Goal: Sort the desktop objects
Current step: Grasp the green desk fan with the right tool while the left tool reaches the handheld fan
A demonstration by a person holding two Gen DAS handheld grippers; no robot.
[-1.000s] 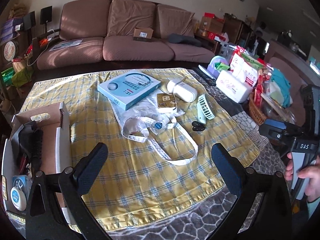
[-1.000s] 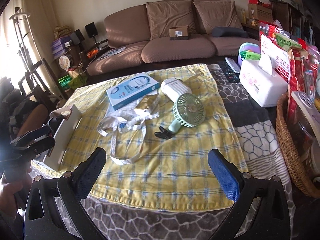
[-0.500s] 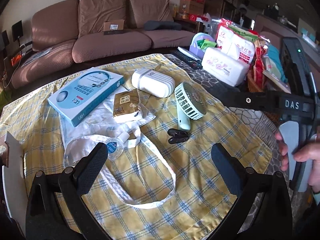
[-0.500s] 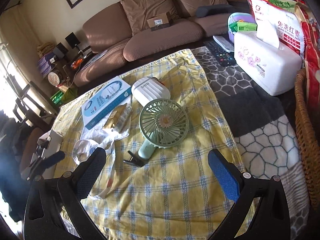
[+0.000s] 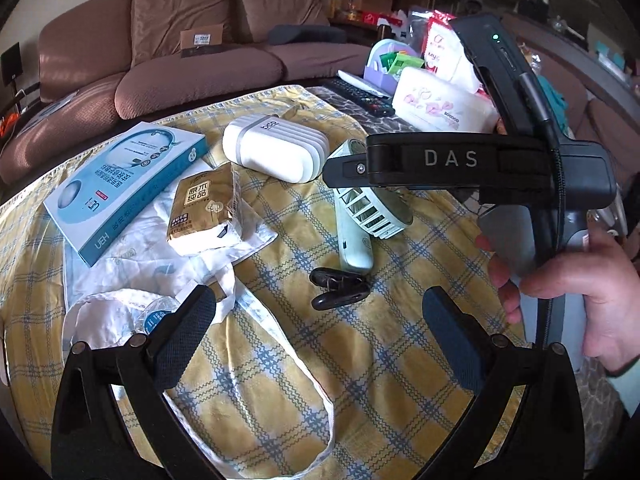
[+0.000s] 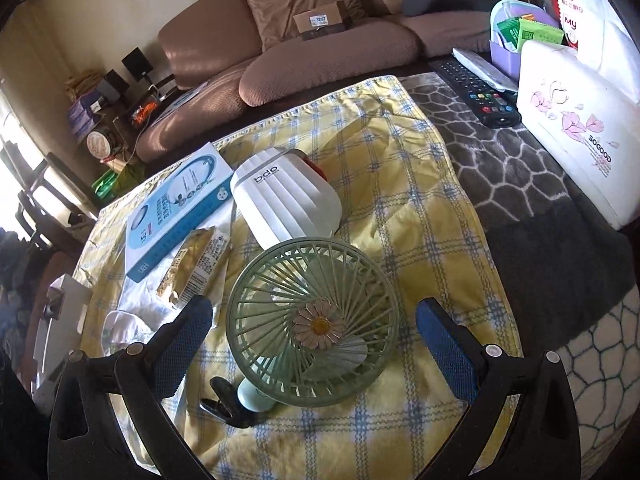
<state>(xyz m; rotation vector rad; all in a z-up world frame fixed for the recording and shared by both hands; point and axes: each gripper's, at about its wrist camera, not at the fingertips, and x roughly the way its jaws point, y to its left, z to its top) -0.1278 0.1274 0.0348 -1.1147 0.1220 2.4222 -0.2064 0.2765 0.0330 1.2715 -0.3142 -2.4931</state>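
Note:
On the yellow checked cloth point(image 5: 280, 360) lie a pale green hand fan point(image 5: 360, 216), a black clip point(image 5: 338, 288), a white ribbed case point(image 5: 276, 152), a gold tissue pack point(image 5: 204, 208), a blue flat box point(image 5: 124, 188) and a white tote bag point(image 5: 160, 264). My left gripper point(image 5: 320, 340) is open just short of the clip. In the right wrist view the fan's round head point(image 6: 312, 320) fills the gap of my open right gripper point(image 6: 314, 344), touching neither pad. The clip point(image 6: 224, 400) lies by the fan's handle. A hand point(image 5: 580, 292) holds the right gripper point(image 5: 348, 168) above the fan.
A white tissue box point(image 6: 580, 128), a black remote point(image 6: 476, 92) and a purple holder point(image 6: 516, 28) stand on the grey patterned cover at the right. An open white box point(image 6: 60, 320) sits at the cloth's left edge. A brown sofa point(image 6: 320, 40) is behind the table.
Both grippers moved forward and lower over the cloth. The left view swung right, away from the white box. The right gripper closed in until the fan head sat between its fingers.

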